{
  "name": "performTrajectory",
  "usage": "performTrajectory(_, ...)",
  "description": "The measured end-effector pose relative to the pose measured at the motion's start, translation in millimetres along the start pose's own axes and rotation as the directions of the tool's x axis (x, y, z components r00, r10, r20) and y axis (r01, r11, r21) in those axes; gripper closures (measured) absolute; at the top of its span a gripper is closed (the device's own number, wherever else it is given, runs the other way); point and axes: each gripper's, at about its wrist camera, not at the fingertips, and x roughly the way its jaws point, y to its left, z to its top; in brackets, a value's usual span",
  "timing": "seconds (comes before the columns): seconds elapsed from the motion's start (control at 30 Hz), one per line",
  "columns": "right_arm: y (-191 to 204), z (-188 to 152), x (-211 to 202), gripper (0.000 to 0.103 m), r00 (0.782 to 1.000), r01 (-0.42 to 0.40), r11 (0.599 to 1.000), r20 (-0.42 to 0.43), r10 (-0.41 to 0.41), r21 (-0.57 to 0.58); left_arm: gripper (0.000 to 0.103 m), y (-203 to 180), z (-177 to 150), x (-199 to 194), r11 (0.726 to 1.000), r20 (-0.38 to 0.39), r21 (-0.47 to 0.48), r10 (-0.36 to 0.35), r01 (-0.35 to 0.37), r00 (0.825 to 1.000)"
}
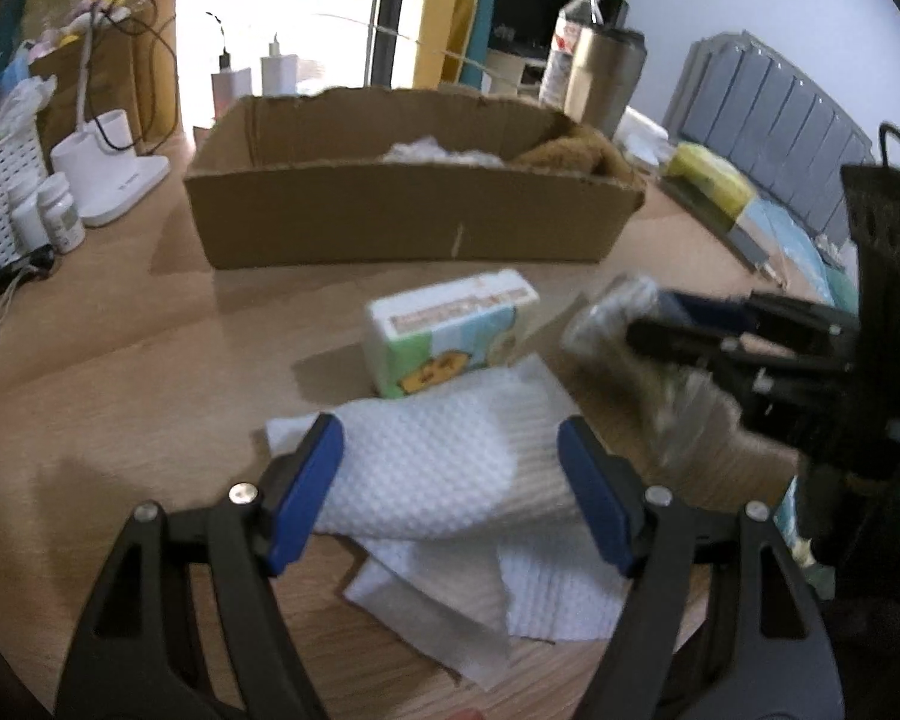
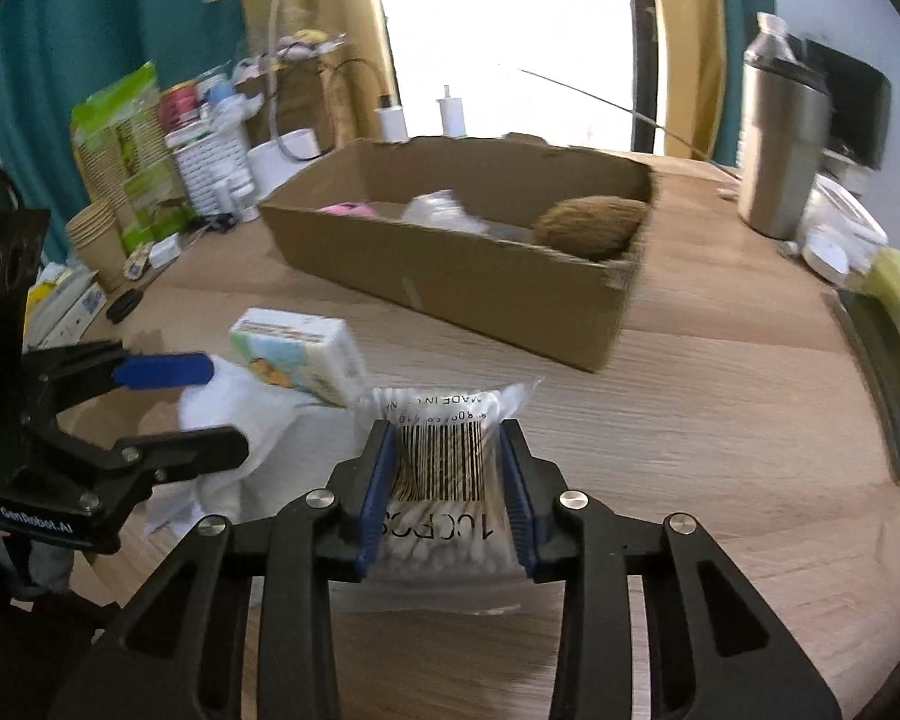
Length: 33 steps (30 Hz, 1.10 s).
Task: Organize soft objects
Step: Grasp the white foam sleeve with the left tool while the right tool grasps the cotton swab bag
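A folded white waffle-weave cloth (image 1: pixel 438 450) lies on loose paper towels on the wooden table. My left gripper (image 1: pixel 450 468) is open and straddles it, one blue pad on each side. In the right wrist view the left gripper (image 2: pixel 222 405) stands over the cloth (image 2: pixel 252 420). My right gripper (image 2: pixel 450 474) is shut on a clear bag of cotton swabs (image 2: pixel 444 450), its barcode facing up. From the left wrist view the right gripper (image 1: pixel 660 330) and the blurred bag (image 1: pixel 612 324) are at the right. A small tissue pack (image 1: pixel 450 330) (image 2: pixel 300 354) stands between them. Behind is an open cardboard box (image 1: pixel 390 222) (image 2: pixel 450 276).
The box holds a brown plush (image 2: pixel 594 228), a white wad (image 2: pixel 438 210) and something pink. A steel tumbler (image 2: pixel 780 144) and a yellow sponge (image 1: pixel 708 174) sit to the right. A white basket (image 1: pixel 0 192), pill bottles (image 1: pixel 60 210) and paper cups (image 2: pixel 99 240) crowd the left.
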Motion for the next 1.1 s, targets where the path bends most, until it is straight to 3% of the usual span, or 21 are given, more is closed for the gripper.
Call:
performTrajectory(0.23, -11.5, -2.6, -0.7, 0.066, 1.000, 0.020, 1.000, 0.004, -0.020, 0.020, 0.028, -1.7, -2.0, 9.8, 0.999, -0.027, 0.014, 0.035, -0.035, 0.999)
performTrajectory(0.33, -8.1, -3.1, 4.2, 0.054, 1.000, 0.019, 1.000, -0.016, -0.019, 0.002, 0.030, 2.9, -3.7, 7.3, 1.000, -0.013, -0.001, 0.011, -0.011, 1.000)
performTrajectory(0.4, -5.6, -3.9, 8.4, 0.043, 0.999, 0.024, 1.000, -0.031, -0.024, -0.005, 0.048, 4.5, -4.9, 5.6, 1.000, -0.010, 0.001, 0.008, -0.008, 1.000)
performTrajectory(0.57, -3.0, -5.7, 11.6, 0.043, 0.999, 0.025, 1.000, -0.043, -0.026, -0.016, 0.078, 5.5, -7.7, -0.3, 1.000, 0.001, 0.008, -0.010, 0.010, 1.000)
performTrajectory(0.6, -2.9, -6.0, 11.6, 0.044, 0.999, 0.024, 1.000, -0.043, -0.025, -0.019, 0.080, 4.8, -8.0, -1.9, 1.000, 0.004, 0.014, -0.013, 0.013, 1.000)
performTrajectory(0.67, -2.4, -6.6, 11.3, 0.053, 0.999, 0.025, 0.999, -0.042, -0.026, -0.022, 0.081, 4.5, -7.1, -7.4, 1.000, 0.019, 0.015, -0.025, 0.024, 1.000)
performTrajectory(0.8, -1.6, -6.5, 8.6, 0.061, 0.999, 0.027, 0.999, -0.033, -0.027, -0.021, 0.081, 6.1, -3.6, -18.1, 0.999, 0.050, 0.011, -0.053, 0.053, 0.997)
performTrajectory(0.97, 2.3, -3.5, 0.4, 0.064, 0.999, 0.034, 0.999, -0.003, -0.034, -0.032, 0.081, 11.6, 0.2, -26.8, 0.997, 0.070, -0.006, -0.074, 0.074, 0.995)
performTrajectory(1.1, 7.3, 3.4, -17.1, 0.064, 0.997, -0.017, 0.999, 0.069, 0.019, -0.030, 0.081, 11.6, -0.9, -23.8, 0.997, 0.059, -0.004, -0.074, 0.075, 0.995)
